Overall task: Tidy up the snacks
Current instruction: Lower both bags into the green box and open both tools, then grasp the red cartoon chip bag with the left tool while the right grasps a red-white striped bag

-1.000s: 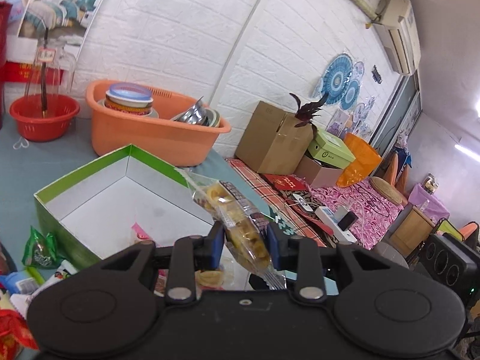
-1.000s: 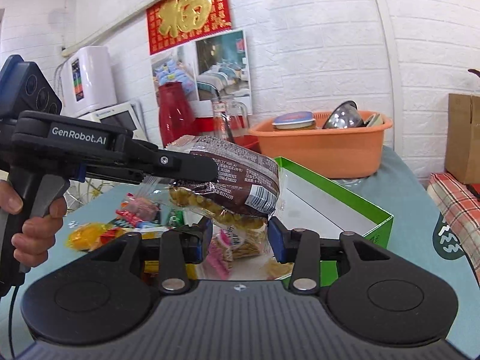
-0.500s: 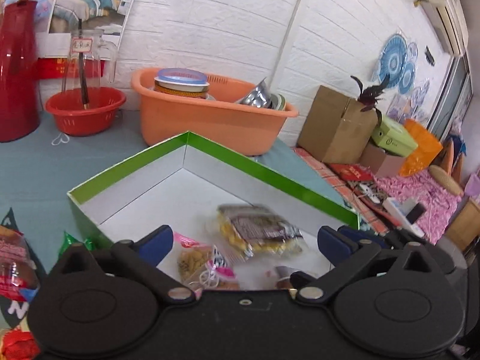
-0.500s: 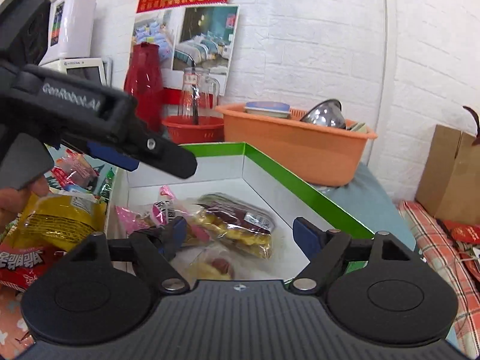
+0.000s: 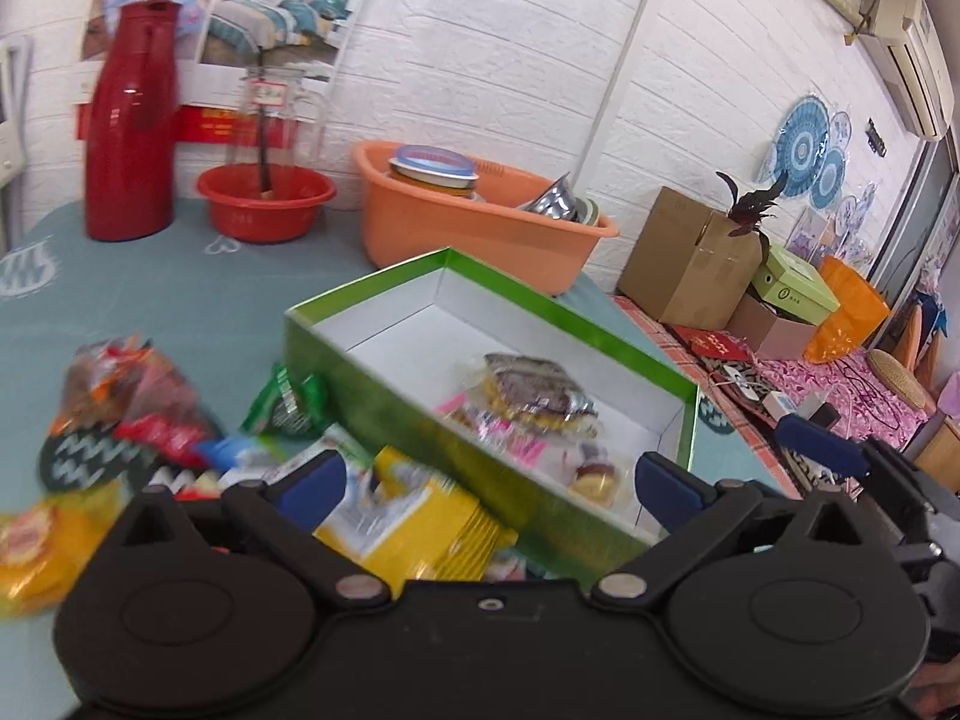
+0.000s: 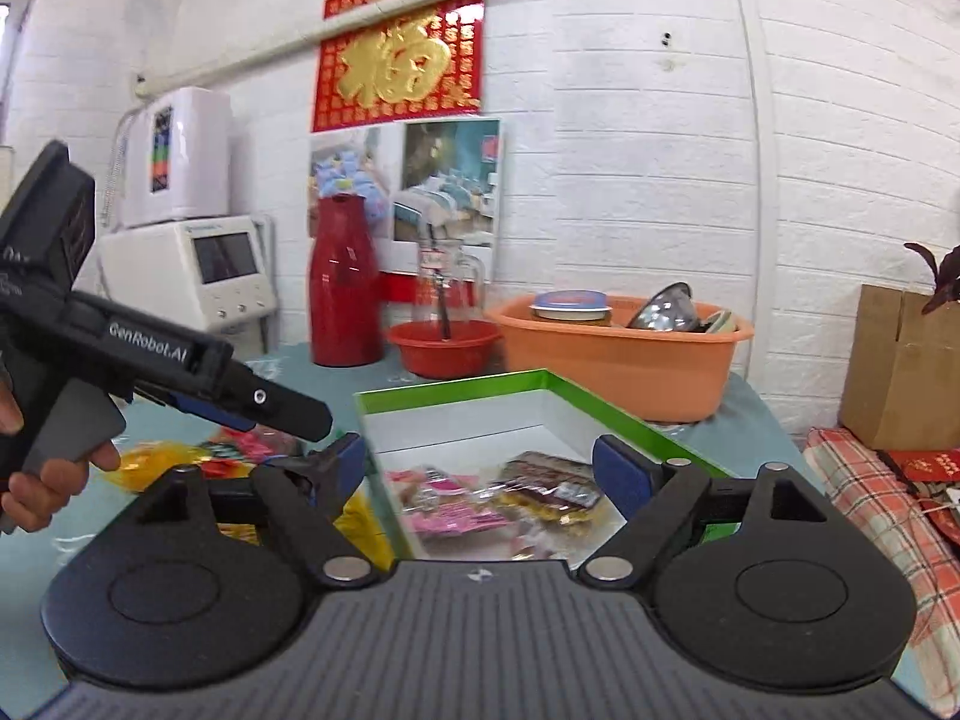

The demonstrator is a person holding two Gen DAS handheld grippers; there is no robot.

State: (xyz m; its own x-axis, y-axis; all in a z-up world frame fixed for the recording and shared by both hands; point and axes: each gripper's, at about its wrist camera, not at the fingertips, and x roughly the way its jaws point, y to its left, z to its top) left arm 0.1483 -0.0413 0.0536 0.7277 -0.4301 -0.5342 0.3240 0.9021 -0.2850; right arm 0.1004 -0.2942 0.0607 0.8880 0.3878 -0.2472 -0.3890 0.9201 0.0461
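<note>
The left hand-held gripper point(image 5: 489, 480) stands released, its blue pads spread wide with nothing gripped between them, its jaws having just opened; the right hand-held gripper point(image 6: 478, 468) is likewise released and empty, its jaws also just opened; the brown snack bag point(image 5: 537, 387) lies inside the green box point(image 5: 384, 372) at the centre of the left wrist frame, resting on the white floor beside pink-wrapped snacks point(image 6: 447, 510); the box sits on the teal-covered bench point(image 5: 180, 300), with an orange tub point(image 5: 480, 240) just behind it toward the upper middle. The relation that matters for the coming move is the loose pile: a yellow packet point(image 5: 414, 525) lies directly below and between the left gripper's pads, outside the box's near wall, while a green pouch point(image 5: 288, 402), a red-and-brown bag point(image 5: 132, 396) and an orange-yellow pack point(image 5: 36, 546) spread toward the lower left of that frame; the yellow packet's long axis appears to run diagonally toward the lower right, though blur makes this uncertain; the left gripper is judged the nearer one to these remaining snacks, since the right gripper faces into the box itself; several packs remain outside, so the sorting looks only partly done.
</note>
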